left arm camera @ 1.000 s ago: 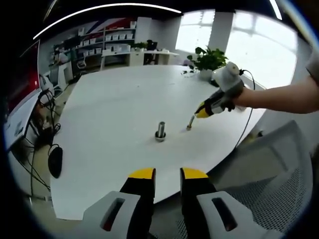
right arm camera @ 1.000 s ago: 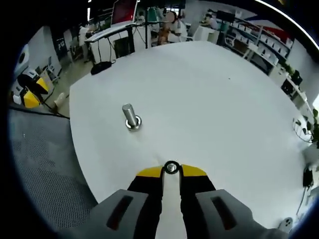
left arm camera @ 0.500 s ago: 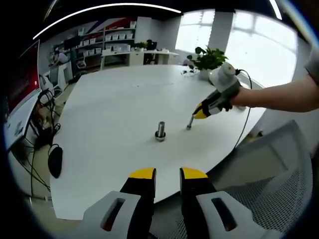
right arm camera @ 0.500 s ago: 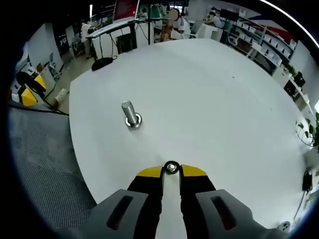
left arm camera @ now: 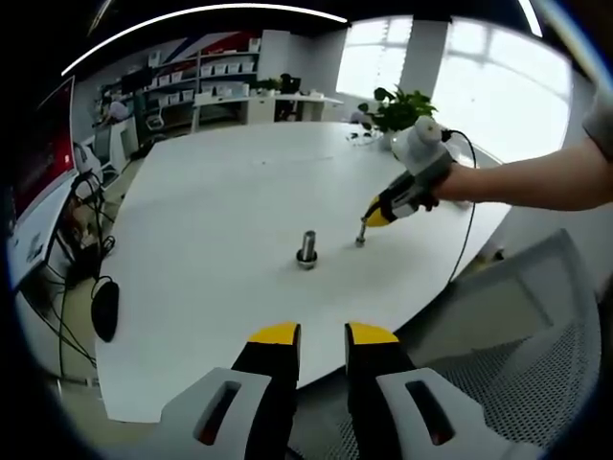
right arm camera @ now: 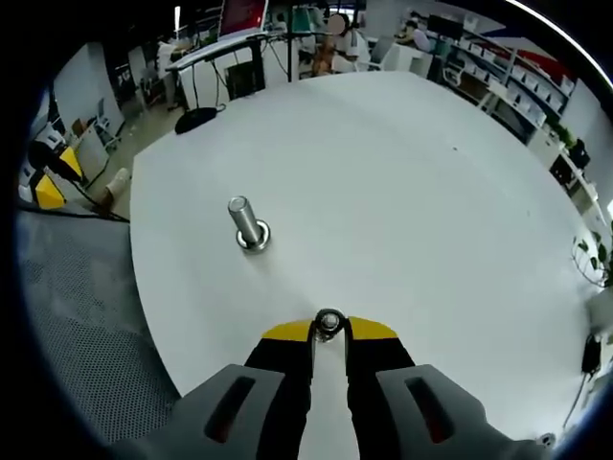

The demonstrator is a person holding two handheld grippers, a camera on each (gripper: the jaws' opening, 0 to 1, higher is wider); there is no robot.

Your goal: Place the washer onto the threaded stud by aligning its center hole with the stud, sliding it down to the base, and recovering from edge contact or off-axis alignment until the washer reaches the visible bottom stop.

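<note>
The right gripper (right arm camera: 329, 331) has moved nearer the shiny metal stud (right arm camera: 247, 223), pinching the small round washer (right arm camera: 329, 322). The left gripper (left arm camera: 323, 335) hangs with its jaws apart, holding nothing.

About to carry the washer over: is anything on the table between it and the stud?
Nothing visible. The right gripper holds the washer at its tips, and only bare white table lies between it and the upright stud.
</note>
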